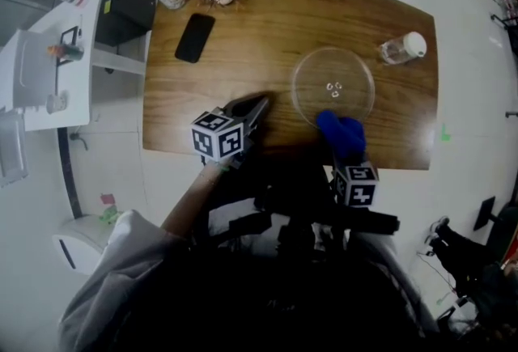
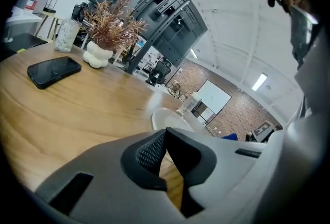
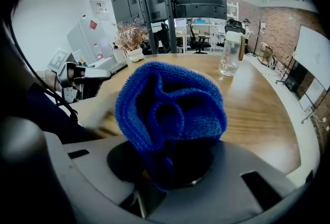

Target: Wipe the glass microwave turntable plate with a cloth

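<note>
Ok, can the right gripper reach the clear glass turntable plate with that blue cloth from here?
Probably yes. The right gripper holds the bunched blue cloth at the near rim of the round clear glass plate, and nothing lies between them.

In the head view we have bright, even light from above: pale glare on the white floor (image 1: pixel 473 75) at the upper right and a soft sheen on the wooden table (image 1: pixel 243 51). The lower half of the frame sinks into the dark of the person's clothing (image 1: pixel 307 286), and shadow covers the table's near edge. Both gripper views give us strong fisheye bending and black corners. A ceiling light strip (image 2: pixel 259 82) glows at the right of the left gripper view, where the glass plate (image 2: pixel 167 119) is smeared by motion blur, while the blue cloth (image 3: pixel 170 109) in the right gripper view is sharp.
</note>
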`<state>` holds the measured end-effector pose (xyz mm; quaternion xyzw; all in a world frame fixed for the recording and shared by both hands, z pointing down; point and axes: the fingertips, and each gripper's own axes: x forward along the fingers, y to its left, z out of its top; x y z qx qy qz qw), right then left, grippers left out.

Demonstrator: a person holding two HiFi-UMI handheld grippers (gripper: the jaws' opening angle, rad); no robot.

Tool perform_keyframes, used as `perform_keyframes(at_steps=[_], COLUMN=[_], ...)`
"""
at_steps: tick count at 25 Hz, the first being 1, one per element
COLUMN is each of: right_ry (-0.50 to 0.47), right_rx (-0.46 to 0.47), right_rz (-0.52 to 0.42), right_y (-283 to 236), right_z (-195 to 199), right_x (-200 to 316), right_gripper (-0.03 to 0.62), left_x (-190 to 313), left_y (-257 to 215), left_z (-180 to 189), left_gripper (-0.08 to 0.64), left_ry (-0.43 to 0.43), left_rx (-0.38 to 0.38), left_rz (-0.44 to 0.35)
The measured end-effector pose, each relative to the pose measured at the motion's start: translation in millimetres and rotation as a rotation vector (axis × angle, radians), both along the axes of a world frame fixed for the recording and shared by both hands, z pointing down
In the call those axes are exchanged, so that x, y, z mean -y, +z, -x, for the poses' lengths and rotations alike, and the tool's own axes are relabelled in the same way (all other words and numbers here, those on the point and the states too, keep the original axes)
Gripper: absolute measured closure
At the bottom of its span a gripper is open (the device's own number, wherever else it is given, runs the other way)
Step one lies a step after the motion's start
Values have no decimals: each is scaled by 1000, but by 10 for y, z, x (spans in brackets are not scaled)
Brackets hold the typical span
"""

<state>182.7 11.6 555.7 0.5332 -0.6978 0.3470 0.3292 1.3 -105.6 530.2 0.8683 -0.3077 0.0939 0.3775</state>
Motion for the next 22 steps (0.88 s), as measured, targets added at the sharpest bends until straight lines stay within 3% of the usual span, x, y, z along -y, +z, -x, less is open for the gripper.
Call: perform_keyframes(at_steps=[5,8,19,22], right_ry=[-41,-18,109,150], right_rx=[18,6,-205,-233], right_rz=[3,-21,-156,-149], right_y=[-29,-120,-351,-325], right_z=[93,-27,-1192,-1376], right_x=[-50,41,980,1107], right_gripper=[505,505,505,505], left_x=[4,-11,-49,-59], left_y=[-9,-10,-8,-5], left_z=[-76,-79,107,150], left_gripper=[563,563,563,563], left_ry=[17,16,-31,-44], left_rx=[-1,1,18,21], left_rz=[-2,-1,-4,-4])
